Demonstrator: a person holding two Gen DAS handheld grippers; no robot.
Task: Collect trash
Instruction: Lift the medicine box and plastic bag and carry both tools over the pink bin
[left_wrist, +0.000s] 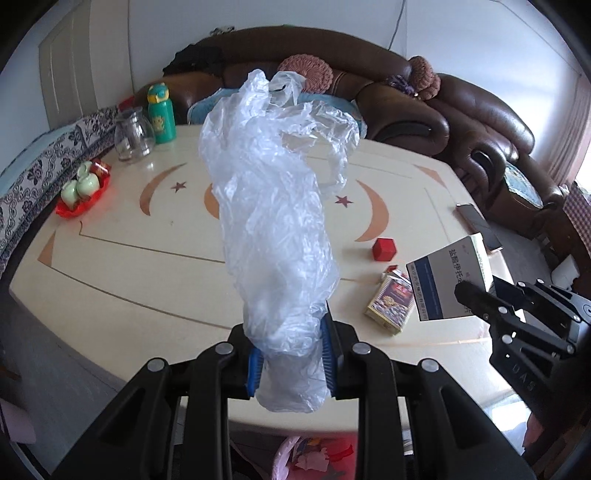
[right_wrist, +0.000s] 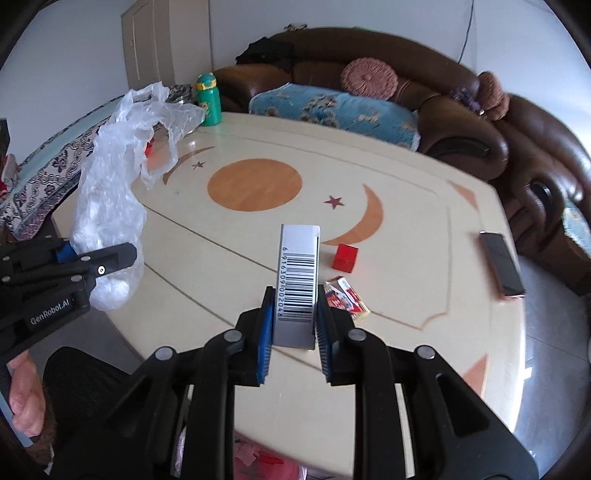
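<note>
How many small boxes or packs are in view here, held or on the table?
3. A white barcoded box clamped in the right tool; a red cube box on the table; a cigarette pack lying nearer. Others may be hidden.

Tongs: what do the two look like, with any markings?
Both tongs, left and right, have black angular linkage arms with silver rivets and blue ribbed pads. The left body reads "GenRobot.AI" in white; the right shows faint embossed letters.

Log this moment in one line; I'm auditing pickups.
left gripper: shut on crumpled clear plastic bag | right gripper: shut on white barcoded carton | both above table
</note>
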